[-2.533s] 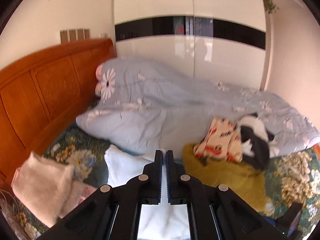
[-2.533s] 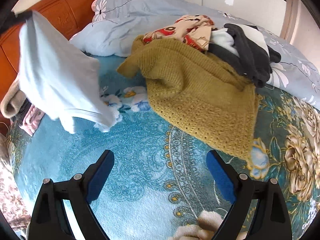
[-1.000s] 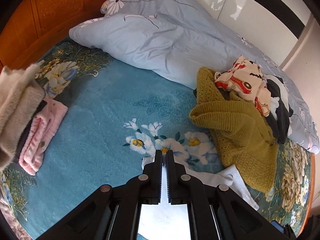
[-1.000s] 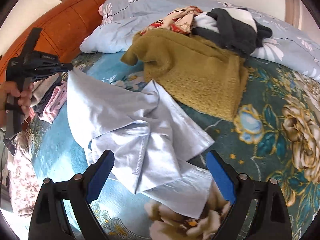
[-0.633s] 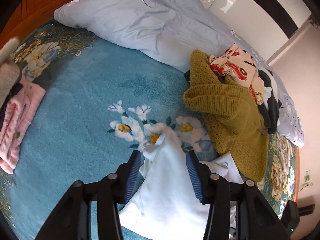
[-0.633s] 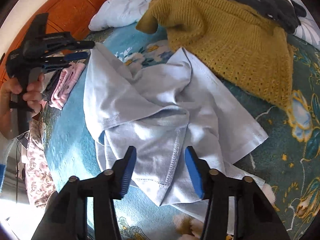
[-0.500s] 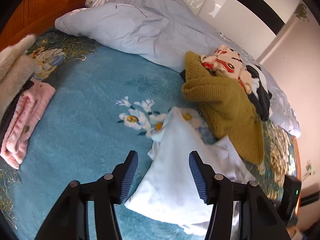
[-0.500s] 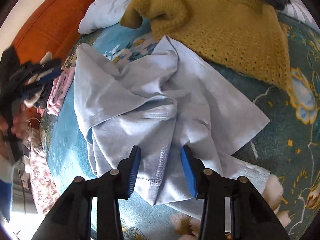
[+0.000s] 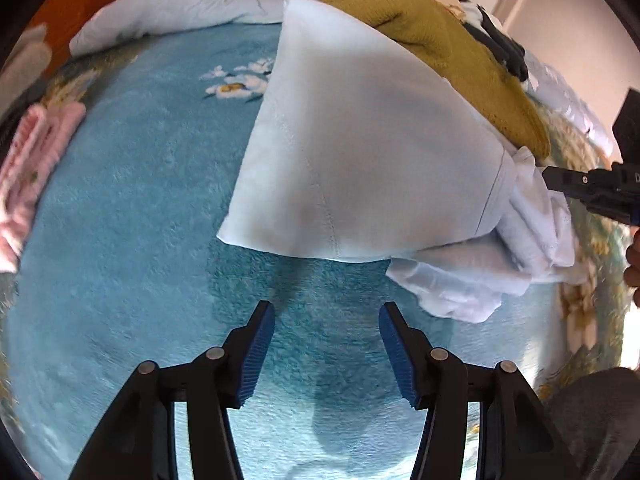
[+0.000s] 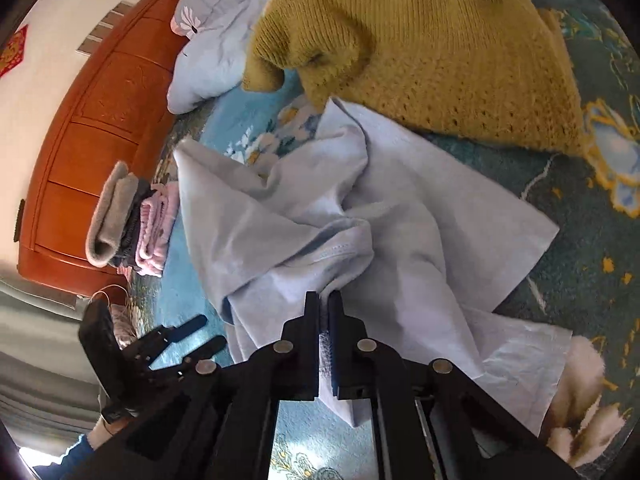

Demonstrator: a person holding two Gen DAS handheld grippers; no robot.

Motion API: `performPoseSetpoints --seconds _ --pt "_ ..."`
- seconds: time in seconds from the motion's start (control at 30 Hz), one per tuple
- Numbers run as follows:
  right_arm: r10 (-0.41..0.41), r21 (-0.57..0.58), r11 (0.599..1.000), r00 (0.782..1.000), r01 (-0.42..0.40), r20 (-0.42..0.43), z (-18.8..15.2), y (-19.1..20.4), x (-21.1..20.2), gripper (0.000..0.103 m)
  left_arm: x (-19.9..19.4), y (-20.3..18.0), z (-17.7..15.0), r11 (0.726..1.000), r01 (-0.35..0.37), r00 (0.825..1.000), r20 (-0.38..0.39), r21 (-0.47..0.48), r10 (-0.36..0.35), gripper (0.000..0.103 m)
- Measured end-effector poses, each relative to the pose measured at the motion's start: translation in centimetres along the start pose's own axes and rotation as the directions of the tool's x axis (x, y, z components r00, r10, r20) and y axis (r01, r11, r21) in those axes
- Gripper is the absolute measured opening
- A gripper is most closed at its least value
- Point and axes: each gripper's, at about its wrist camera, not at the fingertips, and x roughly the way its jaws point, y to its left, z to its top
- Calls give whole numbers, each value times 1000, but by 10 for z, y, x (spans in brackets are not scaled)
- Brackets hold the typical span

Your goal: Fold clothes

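Right gripper [image 10: 323,300] jaws pinched tight on bunched fold of pale blue shirt [image 10: 360,216], fabric between pads. Shirt crumpled on teal floral bed cover [image 9: 132,200], spreading ahead of rt jaws, far edge touching mustard knit sweater [image 10: 440,40]. Left gripper [image 9: 326,316] jaws wide, nothing in them, shirt just ahead. Folded pink/grey stack [image 10: 132,228] far left by headboard [image 10: 92,128].

Both handheld tools are matte black plastic with round silver screw heads. The left gripper [image 9: 326,334] has ribbed blue pads [image 9: 256,354] on its fingers, as does the right gripper [image 10: 324,320]. Bare skin shows at the right hand [image 9: 633,264].
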Motion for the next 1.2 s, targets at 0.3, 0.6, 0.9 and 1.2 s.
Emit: performPoseSetpoints --seconds 0.3,0.6,0.9,1.2 --pt "-77 -86 993 993 85 93 27 15 -21 3 10 76 -4 681 403 910 190 -611 -368 58" --pt "-75 -59 995 994 79 77 20 4 -26 3 14 75 -3 507 481 863 284 -715 -418 52" --pt "-89 -50 994 990 95 106 11 16 -47 3 10 77 -3 390 444 877 303 -806 -373 4" --pt "-138 -132 976 959 174 246 6 61 -105 3 -119 78 38 546 541 837 471 -640 -278 3"
